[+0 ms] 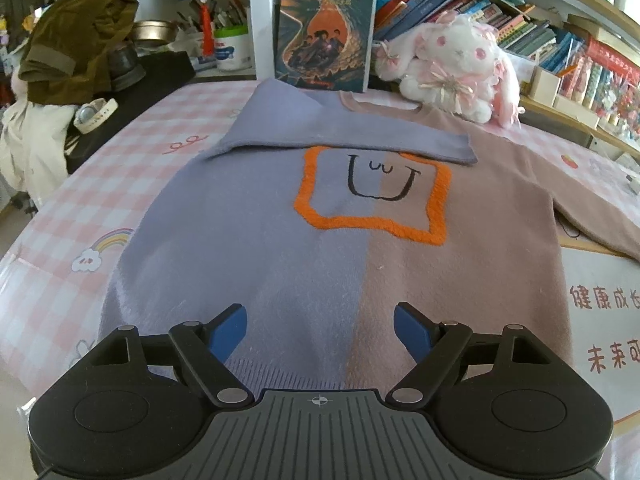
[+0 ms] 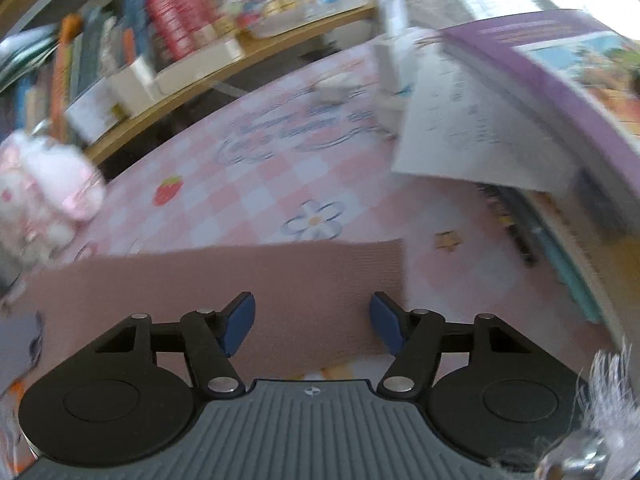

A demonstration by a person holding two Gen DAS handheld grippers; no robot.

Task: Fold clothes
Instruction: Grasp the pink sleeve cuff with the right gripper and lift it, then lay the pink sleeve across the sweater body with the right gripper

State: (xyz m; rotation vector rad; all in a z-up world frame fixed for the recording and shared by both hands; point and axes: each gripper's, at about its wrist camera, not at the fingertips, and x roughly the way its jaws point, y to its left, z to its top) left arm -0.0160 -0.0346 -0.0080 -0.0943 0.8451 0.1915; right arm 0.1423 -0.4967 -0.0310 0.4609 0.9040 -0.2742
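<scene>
Pink checked cloth [image 1: 132, 184] covers the tabletop, with bookshelves [image 1: 480, 4] behind it. On the cloth lies the sweater [image 1: 280, 240], half lilac and half dusty pink; its lilac sleeve [image 1: 340, 136] is folded across the chest. At the far edge a book [image 1: 326, 28] stands upright beside a plush rabbit [image 1: 452, 64]. The left hand-held gripper [image 1: 320, 330] hovers over the hem, fingers spread, holding nothing. The right hand-held gripper [image 2: 312, 320] is also released, above the pink sleeve [image 2: 240, 276], whose cuff ends near a stack of books [image 2: 540, 92]. Bare cloth shows beyond the sleeve.
</scene>
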